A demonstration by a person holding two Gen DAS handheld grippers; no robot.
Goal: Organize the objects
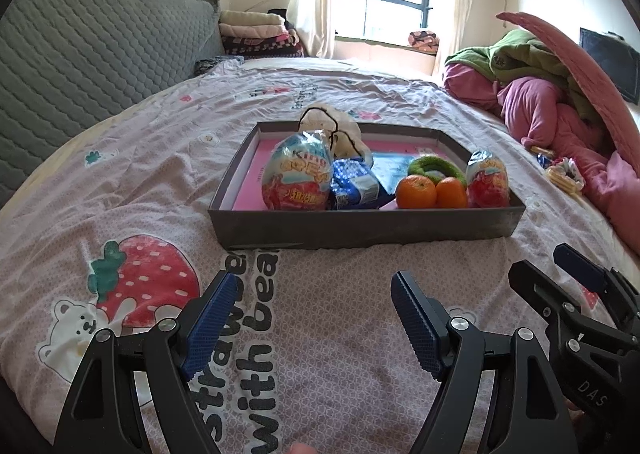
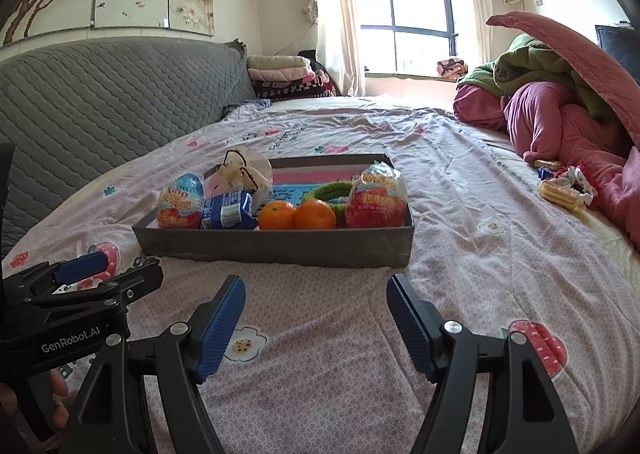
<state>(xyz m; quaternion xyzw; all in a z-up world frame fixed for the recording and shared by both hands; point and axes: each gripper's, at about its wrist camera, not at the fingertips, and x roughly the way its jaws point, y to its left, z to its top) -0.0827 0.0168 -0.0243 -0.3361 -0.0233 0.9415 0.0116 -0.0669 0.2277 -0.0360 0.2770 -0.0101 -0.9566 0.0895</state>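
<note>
On the bed, both the left gripper (image 1: 310,318) and right gripper (image 2: 316,322) hover released and empty before the tray (image 1: 360,224), snacks corralled inside, likely awaiting strays near the pink bedding (image 2: 568,186)

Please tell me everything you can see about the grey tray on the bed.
The grey tray is a shallow rectangular box, seemingly cardboard, with low grey walls and a pink inside. It lies flat on the printed bedsheet. It holds two wrapped toy eggs, two oranges, a blue packet, a green ring and a pale pouch. No tool touches it.

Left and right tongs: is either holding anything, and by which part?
Nothing is held. Both the left tongs and right tongs stand open over the bedsheet.
</note>
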